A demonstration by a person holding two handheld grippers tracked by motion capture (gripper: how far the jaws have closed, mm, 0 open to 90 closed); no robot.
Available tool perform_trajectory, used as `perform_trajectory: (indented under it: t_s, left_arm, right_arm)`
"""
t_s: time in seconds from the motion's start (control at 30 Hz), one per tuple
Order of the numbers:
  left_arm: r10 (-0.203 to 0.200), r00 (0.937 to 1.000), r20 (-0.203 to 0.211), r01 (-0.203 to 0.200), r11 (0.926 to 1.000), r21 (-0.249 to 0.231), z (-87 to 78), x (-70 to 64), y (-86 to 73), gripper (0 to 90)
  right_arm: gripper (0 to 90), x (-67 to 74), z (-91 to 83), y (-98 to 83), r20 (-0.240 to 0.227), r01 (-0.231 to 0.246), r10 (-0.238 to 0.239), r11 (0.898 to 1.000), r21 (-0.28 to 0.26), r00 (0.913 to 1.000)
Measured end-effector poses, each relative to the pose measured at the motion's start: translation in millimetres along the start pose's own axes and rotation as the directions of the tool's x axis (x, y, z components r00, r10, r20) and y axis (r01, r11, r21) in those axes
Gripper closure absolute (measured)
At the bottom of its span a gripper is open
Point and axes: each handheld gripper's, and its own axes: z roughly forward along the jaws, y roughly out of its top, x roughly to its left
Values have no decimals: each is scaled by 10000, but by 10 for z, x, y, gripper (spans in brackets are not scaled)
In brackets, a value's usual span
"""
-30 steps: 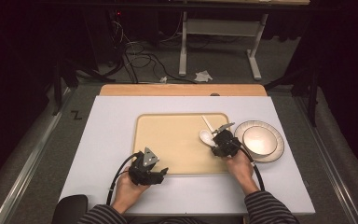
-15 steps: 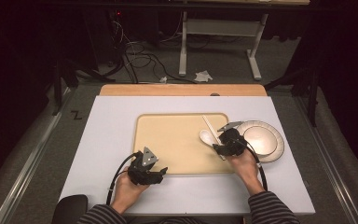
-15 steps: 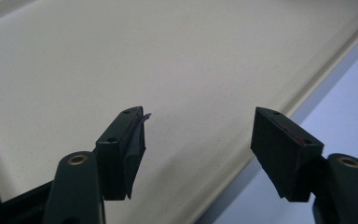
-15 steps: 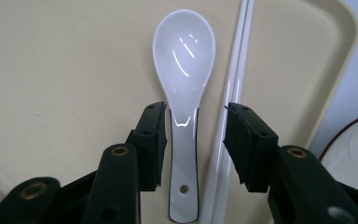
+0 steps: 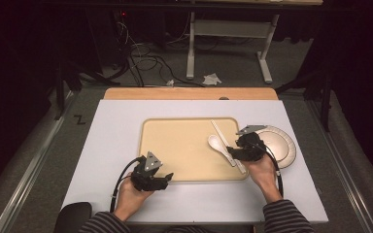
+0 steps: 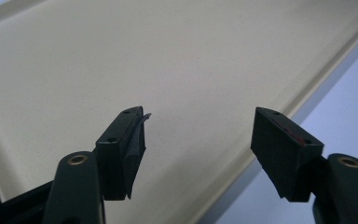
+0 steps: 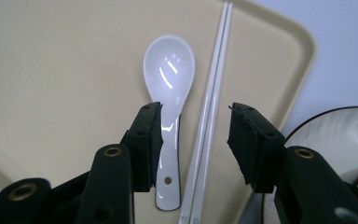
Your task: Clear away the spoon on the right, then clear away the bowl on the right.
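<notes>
Chopsticks [image 7: 209, 116], a white pair lying side by side, run up between the spread jaws of the right claw [image 7: 195, 140]; its jaws have just been opening and neither pad presses on them. A white spoon [image 7: 168, 84] lies just left of the pair, its handle partly under that claw's left jaw, its bowl ahead of the tips. Both lie in the tan tray [image 7: 51, 70], near its right-hand rim. To the right of this claw, just outside the tray, a round plate [image 7: 340, 135] with a dark rim sits on the pale surface [image 7: 345, 42].

Seen from above, the right claw [image 5: 233, 151] hangs over the tray's [image 5: 184, 145] right part, with the chopsticks [image 5: 221, 133] and spoon [image 5: 216, 143] ahead of it and the plate [image 5: 281, 145] beside it. The left claw [image 5: 167, 177] sits at the tray's near edge, well apart from the right one.

Its own camera shows the left claw [image 6: 198, 140] spread wide with nothing between the jaws, bare tray [image 6: 168, 56] beneath and the surface [image 6: 349, 107] to its right.
</notes>
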Motion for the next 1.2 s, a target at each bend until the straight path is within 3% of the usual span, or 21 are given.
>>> perform_trajectory:
  t_s: [0.33, 0.67, 0.93, 1.03, 1.2]
  left_arm:
    - [-198, 9997, 126, 199, 9998, -37, -25, 29, 46, 353]
    - [-264, 9996, 130, 266, 9995, -147, -53, 49, 70, 353]
    - [-519, 9985, 161, 521, 9986, -100, -49, 68, 90, 354]
    - [-527, 9985, 144, 528, 9986, -95, -48, 69, 88, 355]
    - [-458, 9989, 122, 459, 9989, -67, -51, 65, 80, 356]
  right_arm:
    - [539, -78, -142, -42, -195, -98, 90, 9991, -415, 9998]
    - [402, -207, -379, -96, 56, -456, 470, 9870, -1540, 9989]
    - [473, -362, -489, -166, -133, -856, 846, 9789, -1854, 9963]
    - [482, -428, -540, -193, -283, -990, 951, 9702, -2211, 9951]
    - [496, -562, -618, -238, -11, -1396, 1421, 9712, -1931, 9899]
